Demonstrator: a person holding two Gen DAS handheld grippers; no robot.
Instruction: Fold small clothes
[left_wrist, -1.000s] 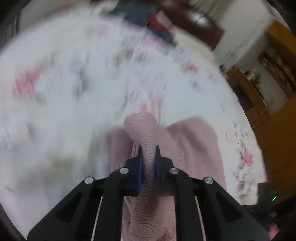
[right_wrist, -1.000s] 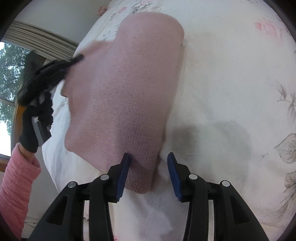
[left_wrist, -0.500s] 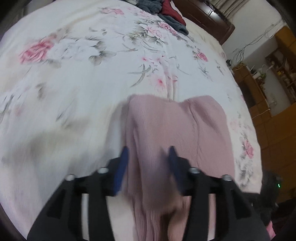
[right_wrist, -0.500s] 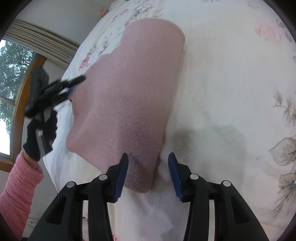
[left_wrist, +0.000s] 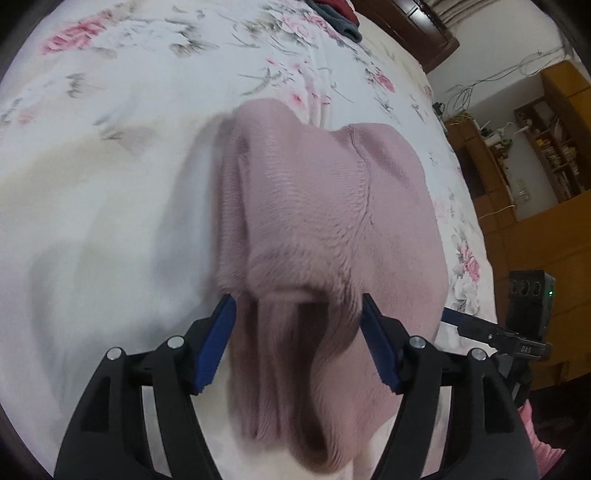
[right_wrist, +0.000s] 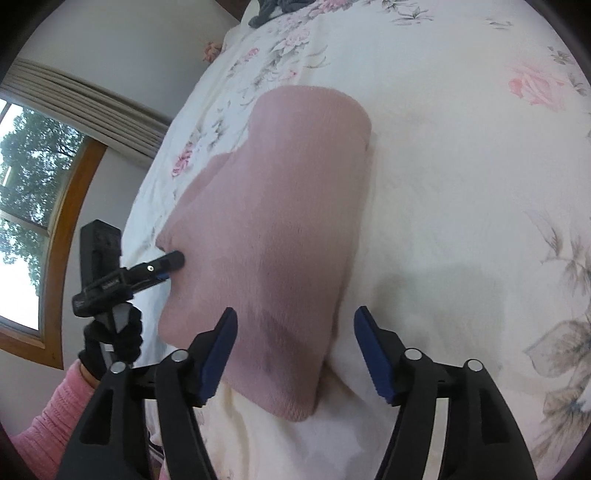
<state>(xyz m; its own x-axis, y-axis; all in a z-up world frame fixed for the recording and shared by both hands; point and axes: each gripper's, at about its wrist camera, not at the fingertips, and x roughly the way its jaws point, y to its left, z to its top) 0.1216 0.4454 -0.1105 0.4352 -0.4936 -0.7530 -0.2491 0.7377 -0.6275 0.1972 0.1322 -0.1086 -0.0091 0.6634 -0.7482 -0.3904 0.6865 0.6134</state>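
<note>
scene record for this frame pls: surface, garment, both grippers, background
surface: bed with white floral sheet
garment: pink knit garment, folded, lying flat on the sheet
left gripper: open, fingers either side of the garment's near edge
right gripper: open, over the garment's near corner, not gripping
background: dark clothes at far end of the bed; window; wooden shelving

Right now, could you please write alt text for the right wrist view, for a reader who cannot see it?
A folded pink knit garment lies on a floral bedspread, with the open right gripper just above its near edge. At left, the left gripper touches the garment's side, beside a window.
</note>
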